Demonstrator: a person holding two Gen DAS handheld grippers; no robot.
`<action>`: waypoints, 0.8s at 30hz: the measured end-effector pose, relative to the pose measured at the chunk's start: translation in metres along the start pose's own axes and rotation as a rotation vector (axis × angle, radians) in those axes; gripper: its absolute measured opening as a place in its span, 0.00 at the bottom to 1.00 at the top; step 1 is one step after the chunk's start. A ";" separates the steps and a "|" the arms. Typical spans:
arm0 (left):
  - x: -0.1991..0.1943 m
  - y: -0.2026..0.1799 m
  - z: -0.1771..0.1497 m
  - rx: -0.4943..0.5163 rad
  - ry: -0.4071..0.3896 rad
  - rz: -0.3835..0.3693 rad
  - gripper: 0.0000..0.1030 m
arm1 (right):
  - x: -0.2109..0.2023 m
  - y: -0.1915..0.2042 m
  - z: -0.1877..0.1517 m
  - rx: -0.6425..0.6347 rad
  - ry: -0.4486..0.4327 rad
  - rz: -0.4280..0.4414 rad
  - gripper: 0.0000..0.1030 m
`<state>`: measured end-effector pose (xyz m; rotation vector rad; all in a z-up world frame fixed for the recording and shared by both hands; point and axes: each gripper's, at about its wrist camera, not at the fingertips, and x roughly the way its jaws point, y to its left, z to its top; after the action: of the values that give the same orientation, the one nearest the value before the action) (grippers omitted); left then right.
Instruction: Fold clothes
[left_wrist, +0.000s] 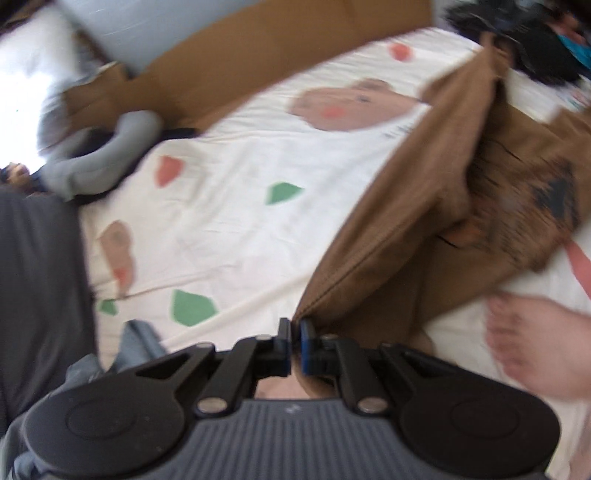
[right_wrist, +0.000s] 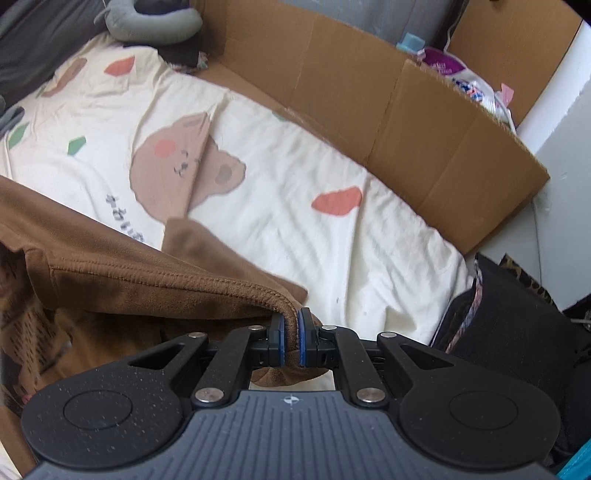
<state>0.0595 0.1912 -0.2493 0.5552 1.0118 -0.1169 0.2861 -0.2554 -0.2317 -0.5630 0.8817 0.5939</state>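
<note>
1. While both claws grip the brown garment, no fold shows yet. Judged stage: lifting and spreading, early in the task.

2. Left claw: jaws clenched, near fully closed, on a hem corner of the garment. In the left wrist view the corner enters the pads from the upper right; the cloth rises away from them as a taut ridge.

3. Right claw: jaws clenched on a stitched hem edge. The rolled hem passes right between the blue pads, and a bit of cloth hangs below them.

4. Garment position: held up at two points, the rest draping down onto the sheet, which is cream with bear and leaf prints. In the right wrist view the bulk lies left of the claw; in the left wrist view it lies to the right and ahead. So the garment spans between the two claws.

5. Garment state: bunched and creased in the middle, with a dark print partly showing. Not flat, not aligned. Type of garment cannot be told for certain; the hem suggests a shirt or sweatshirt.

6. Remaining, by judgement: lay it flat on the sheet, smooth it, make every fold.

7. Surroundings: cardboard lines the far edge of the bed. A bare foot rests on the sheet just beside the garment.
</note>
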 end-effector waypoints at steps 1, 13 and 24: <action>0.002 0.005 0.002 -0.021 -0.003 0.020 0.04 | -0.001 0.000 0.004 -0.003 -0.008 0.003 0.05; 0.046 0.056 0.034 -0.216 -0.002 0.193 0.04 | 0.014 0.005 0.066 -0.089 -0.069 0.012 0.05; 0.127 0.088 0.071 -0.318 0.026 0.198 0.04 | 0.089 0.003 0.108 -0.157 -0.020 -0.021 0.05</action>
<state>0.2130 0.2514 -0.2919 0.3637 0.9714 0.2245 0.3868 -0.1598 -0.2506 -0.7064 0.8137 0.6521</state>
